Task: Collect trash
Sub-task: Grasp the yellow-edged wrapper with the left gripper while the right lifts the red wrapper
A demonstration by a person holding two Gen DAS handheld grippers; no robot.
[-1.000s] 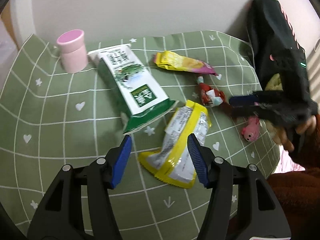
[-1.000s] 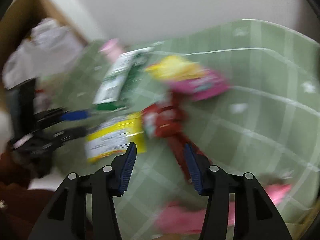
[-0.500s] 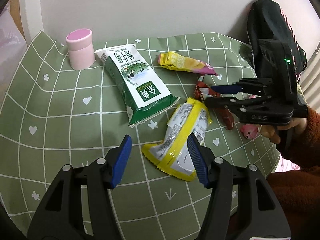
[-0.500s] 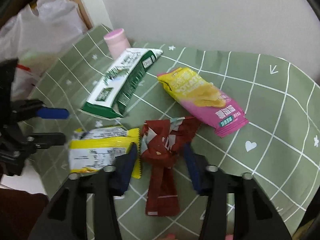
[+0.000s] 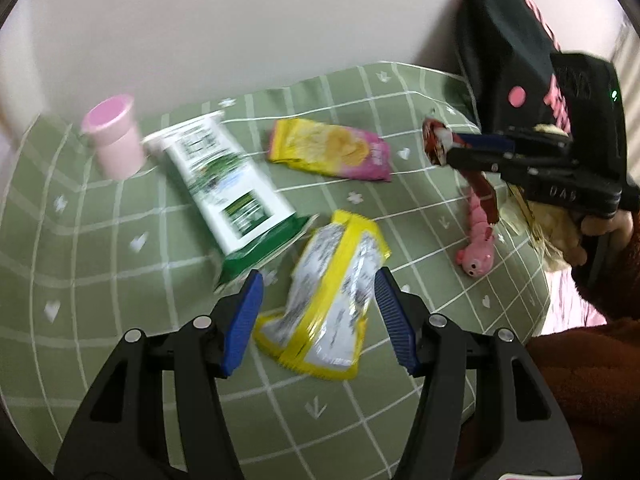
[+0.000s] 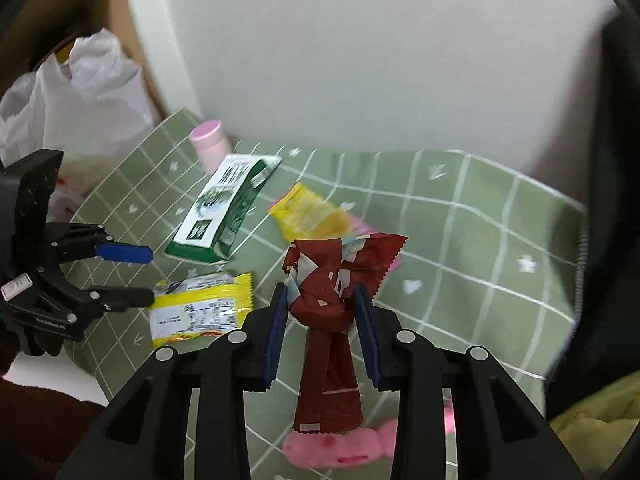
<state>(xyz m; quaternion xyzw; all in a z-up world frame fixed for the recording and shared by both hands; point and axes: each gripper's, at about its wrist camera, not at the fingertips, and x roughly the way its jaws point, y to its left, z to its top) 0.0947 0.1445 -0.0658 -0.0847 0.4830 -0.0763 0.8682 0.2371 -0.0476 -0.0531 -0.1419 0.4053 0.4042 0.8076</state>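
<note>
Gripping the red wrapper [image 6: 328,280] above the cloth [image 6: 460,264], the right gripper [image 6: 320,320] needed steady pressure (film slips); the left gripper [image 5: 318,312] hung spread over the yellow wrapper [image 5: 332,296].

Glossy foil red wrapper [image 6: 332,280]; matt cloth tablecloth [image 6: 480,240]; plush pink toy [image 5: 478,236].

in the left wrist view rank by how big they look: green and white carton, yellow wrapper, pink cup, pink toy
1. green and white carton
2. yellow wrapper, nearly as large, though nearer the camera, so unsure
3. pink cup
4. pink toy, close to the cup
</note>
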